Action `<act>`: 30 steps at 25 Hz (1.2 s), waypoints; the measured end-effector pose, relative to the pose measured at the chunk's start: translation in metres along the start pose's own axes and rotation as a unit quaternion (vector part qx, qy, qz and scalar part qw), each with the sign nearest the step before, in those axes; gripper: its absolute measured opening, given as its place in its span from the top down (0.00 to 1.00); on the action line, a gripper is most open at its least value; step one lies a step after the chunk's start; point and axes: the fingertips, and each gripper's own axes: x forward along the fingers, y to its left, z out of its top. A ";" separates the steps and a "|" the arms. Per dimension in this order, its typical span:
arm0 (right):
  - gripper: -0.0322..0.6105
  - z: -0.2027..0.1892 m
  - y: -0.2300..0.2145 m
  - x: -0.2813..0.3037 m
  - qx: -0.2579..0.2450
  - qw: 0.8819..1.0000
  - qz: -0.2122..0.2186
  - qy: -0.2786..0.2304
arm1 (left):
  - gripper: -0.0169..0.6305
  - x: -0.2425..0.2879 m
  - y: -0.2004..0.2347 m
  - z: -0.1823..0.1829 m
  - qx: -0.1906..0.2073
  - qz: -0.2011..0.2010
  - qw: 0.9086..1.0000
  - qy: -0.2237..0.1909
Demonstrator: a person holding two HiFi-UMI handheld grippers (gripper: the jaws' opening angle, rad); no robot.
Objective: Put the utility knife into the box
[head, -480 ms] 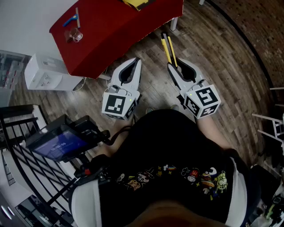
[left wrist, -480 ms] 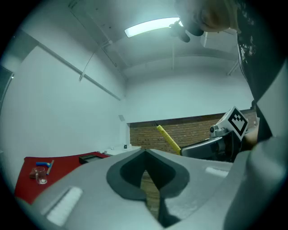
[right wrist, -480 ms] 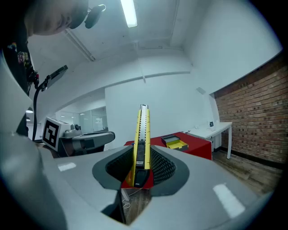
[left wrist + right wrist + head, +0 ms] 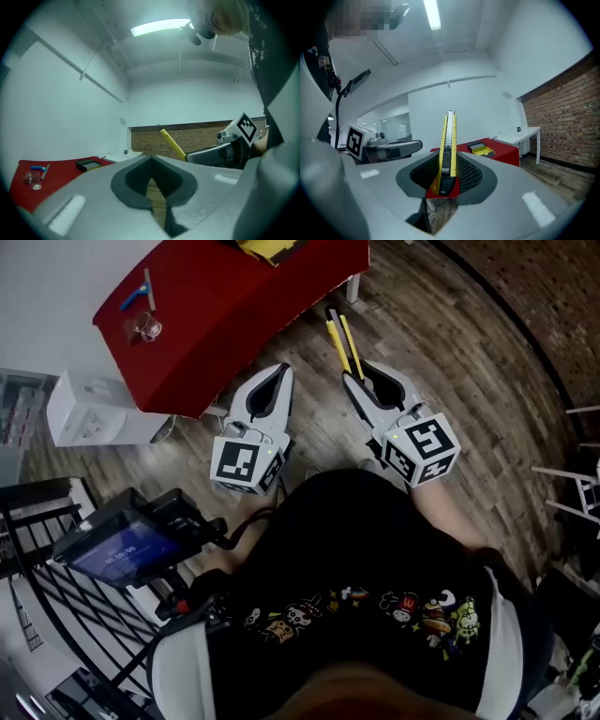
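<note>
A yellow utility knife (image 4: 337,339) sticks out forward from my right gripper (image 4: 360,378), which is shut on its black rear end. In the right gripper view the knife (image 4: 449,140) stands upright between the jaws. The box (image 4: 480,148), dark outside and yellow inside, lies open on the red table (image 4: 504,151) ahead. In the head view only a corner of the box (image 4: 267,247) shows at the top edge. My left gripper (image 4: 279,373) hangs beside the right one over the wooden floor, shut on nothing. The left gripper view shows the box (image 4: 89,164) far off on the table.
A blue tool and a small glass (image 4: 145,327) lie on the red table's (image 4: 234,306) left part. A white unit (image 4: 92,411) stands left of the table. A black railing and a mounted screen (image 4: 122,546) are at my lower left. A brick wall (image 4: 562,117) runs on the right.
The whole head view has shifted slightly left and up. Both grippers keep the same pose, and the knife stays in the right one.
</note>
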 end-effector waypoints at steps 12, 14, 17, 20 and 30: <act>0.73 -0.002 -0.067 -0.048 0.017 1.000 0.005 0.008 | 0.97 0.063 -0.066 -0.012 -0.019 -0.019 1.000 0.006; 0.73 -0.001 -0.080 -0.053 0.012 1.000 0.015 0.006 | 0.97 0.075 -0.078 -0.015 -0.021 -0.014 1.000 0.006; 0.73 -0.004 -0.095 -0.050 0.011 1.000 0.027 0.008 | 0.97 0.087 -0.086 -0.025 -0.028 -0.011 0.999 0.012; 0.73 -0.005 -0.097 -0.034 0.021 0.999 0.037 0.013 | 0.97 0.092 -0.074 -0.028 -0.028 -0.003 0.999 0.021; 0.73 -0.002 -0.166 0.124 0.025 0.998 0.048 0.044 | 0.97 0.192 0.064 -0.057 -0.055 0.016 0.998 0.025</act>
